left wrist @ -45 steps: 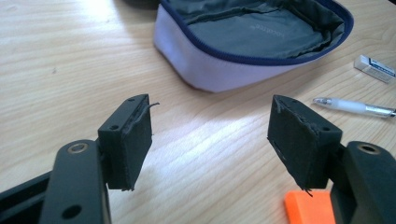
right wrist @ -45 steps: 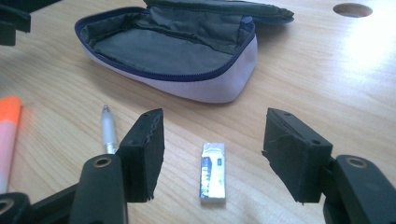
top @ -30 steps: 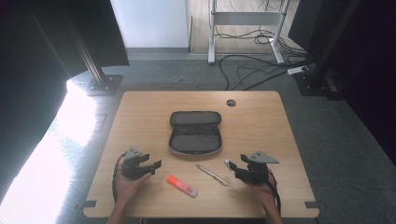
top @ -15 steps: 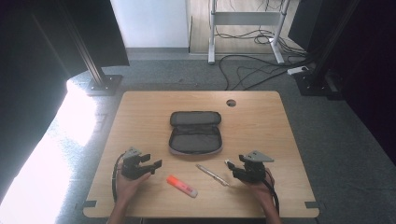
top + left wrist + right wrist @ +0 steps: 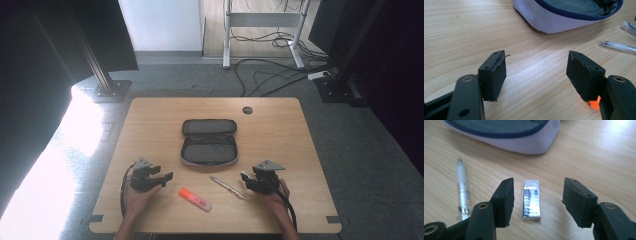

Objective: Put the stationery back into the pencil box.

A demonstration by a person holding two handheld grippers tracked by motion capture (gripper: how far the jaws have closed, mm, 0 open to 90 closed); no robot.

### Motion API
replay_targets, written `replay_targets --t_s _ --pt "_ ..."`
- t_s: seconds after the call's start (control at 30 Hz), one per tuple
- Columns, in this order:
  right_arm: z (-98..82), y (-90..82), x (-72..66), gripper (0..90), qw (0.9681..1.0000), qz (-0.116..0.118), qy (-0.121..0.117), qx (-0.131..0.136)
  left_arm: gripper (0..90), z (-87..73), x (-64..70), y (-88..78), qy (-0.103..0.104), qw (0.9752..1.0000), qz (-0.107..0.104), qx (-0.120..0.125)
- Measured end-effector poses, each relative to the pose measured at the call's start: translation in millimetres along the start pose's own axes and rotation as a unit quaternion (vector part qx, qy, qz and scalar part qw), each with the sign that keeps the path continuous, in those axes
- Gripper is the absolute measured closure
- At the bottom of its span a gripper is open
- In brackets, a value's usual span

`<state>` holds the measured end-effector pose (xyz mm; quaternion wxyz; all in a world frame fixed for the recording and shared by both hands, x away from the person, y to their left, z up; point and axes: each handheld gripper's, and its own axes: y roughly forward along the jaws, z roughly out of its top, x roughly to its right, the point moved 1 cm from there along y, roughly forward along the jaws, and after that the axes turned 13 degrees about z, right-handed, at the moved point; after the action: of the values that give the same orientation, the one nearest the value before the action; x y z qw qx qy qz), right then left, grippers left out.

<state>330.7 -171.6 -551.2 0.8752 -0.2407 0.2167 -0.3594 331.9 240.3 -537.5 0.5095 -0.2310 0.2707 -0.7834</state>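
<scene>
Right tongs (image 5: pixel 536 195): jaws stand moderately apart and have just been closing; the eraser (image 5: pixel 531 199) lies flat on the worktop (image 5: pixel 280 125) between them, lengthwise along the jaws, with wood showing on both sides of it. Neither pad presses on it. In the high view these tongs (image 5: pixel 246 178) sit near the front right of the worktop, the person's hand behind them.

Left tongs (image 5: pixel 536 72): jaws wide, bare wood between them, nothing held. An orange highlighter (image 5: pixel 594 103) shows just behind the right-hand jaw; contact cannot be told. In the high view the highlighter (image 5: pixel 195 199) lies near the front edge, between the two tongs, with the left tongs (image 5: pixel 162 177) just to its left.

A silver pen (image 5: pixel 462 192) lies just left of the right tongs, apart from the eraser. The open pencil case (image 5: pixel 209 142) sits at mid-worktop, beyond both tongs. Open wood remains to the far left and far right of the case.
</scene>
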Motion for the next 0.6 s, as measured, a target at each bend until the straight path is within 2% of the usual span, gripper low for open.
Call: replay_targets --t_s 0.3,0.4,0.6 --pt "-1.3 11.4 -3.6 52.7 0.9994 -0.013 -0.019 -0.027 32.8 -0.5 -1.1 1.3 -0.003 1.0 0.0 -0.003" --pt "-1.3 12.5 -5.1 56.5 0.9994 -0.014 -0.021 -0.026 32.8 -0.4 -1.9 0.5 -0.005 1.0 0.0 -0.001" --pt "-1.9 11.6 -5.3 72.0 0.9995 -0.011 -0.017 -0.022 33.0 -0.8 -2.2 0.9 -0.005 1.0 0.001 -0.003"
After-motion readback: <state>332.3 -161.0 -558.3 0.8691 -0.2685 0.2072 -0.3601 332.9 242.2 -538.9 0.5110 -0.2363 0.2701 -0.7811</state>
